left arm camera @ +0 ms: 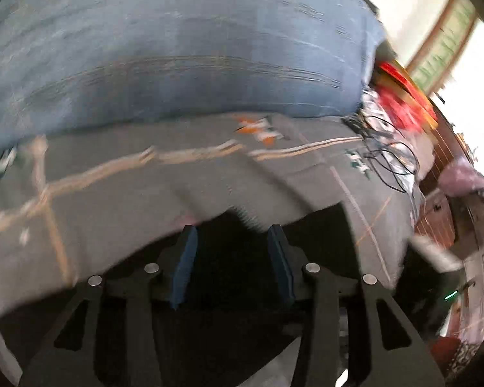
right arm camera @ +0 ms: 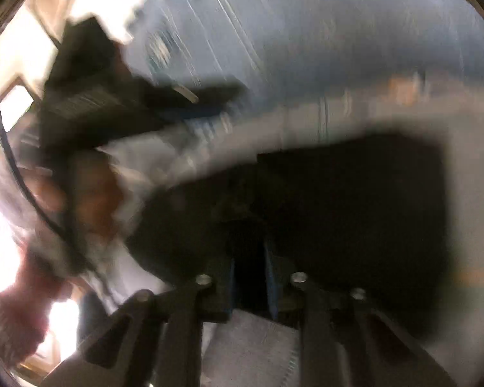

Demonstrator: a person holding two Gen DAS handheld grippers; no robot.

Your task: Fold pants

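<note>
- Nearest in the left wrist view, the left gripper (left arm camera: 232, 238) shows its two blue pads (left arm camera: 184, 258) standing apart with only dark cloth beneath the gap — nothing is pinched between them.
- Under and just beyond those fingers lies the black pants (left arm camera: 242, 222), a dark mass whose ragged far edge rests on the grey patterned bedcover (left arm camera: 145, 187).
- In the right wrist view, the right gripper (right arm camera: 249, 264) has its pads close together with a narrow dark slot between; the blur hides whether cloth sits in that slot, so I cannot tell if it grips anything.
- There the pants (right arm camera: 355, 200) spread as a broad dark block from the fingers out to the right, roughly rectangular — its long axis seems to run left to right across that view, with a squarish end at the right. Which end is waistband and which is hem I cannot tell.
- The step in hand looks like repositioning for a fresh grasp on the cloth: both views are smeared.
- To do it well, I would slow down, settle each gripper on one corner of the same short edge, and pinch every layer before lifting — then carry that edge along the long axis so the fold lands square.
- Farther off, a blue blanket (left arm camera: 177, 48) covers the far part of the bed.
- At the far right sit tangled black cables (left arm camera: 384, 148) and something red (left arm camera: 400, 96), well apart from the pants.
</note>
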